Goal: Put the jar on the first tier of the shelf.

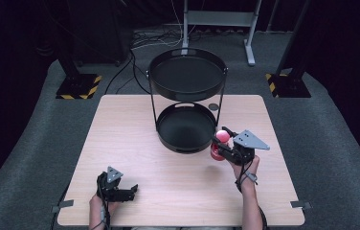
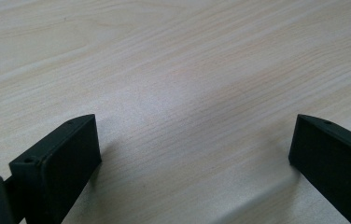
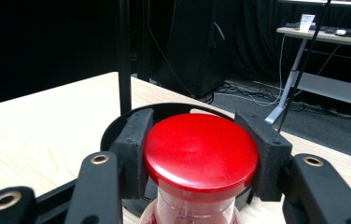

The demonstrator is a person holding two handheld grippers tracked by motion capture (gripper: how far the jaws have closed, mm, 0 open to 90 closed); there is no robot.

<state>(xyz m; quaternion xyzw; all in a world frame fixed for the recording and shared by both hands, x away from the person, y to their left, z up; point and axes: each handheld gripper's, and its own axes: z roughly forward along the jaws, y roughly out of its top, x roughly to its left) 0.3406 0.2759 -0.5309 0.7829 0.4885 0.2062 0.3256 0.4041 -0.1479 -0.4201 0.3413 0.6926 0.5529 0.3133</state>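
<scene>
A clear bottle with a round red cap (image 1: 222,136) hangs just above the table, at the right front rim of the lower tray (image 1: 161,136) of a black two-tier stand. My right gripper (image 1: 221,142) is shut on the cap. In the right gripper view both pads press on the sides of the red cap (image 3: 201,149), with the tray rim (image 3: 113,126) and a stand pole (image 3: 124,56) right behind it. My left gripper (image 1: 131,190) rests near the table's front left, open, jaws pointing right. In its own view the left gripper (image 2: 194,140) has bare wood between its jaws.
The stand's upper tray (image 1: 187,98) overhangs the back of the light wooden table (image 1: 135,143). A small dark disc (image 1: 213,106) lies on the table behind the stand's right pole. Striped floor bases (image 1: 77,88) and a desk frame (image 1: 216,19) stand beyond the table.
</scene>
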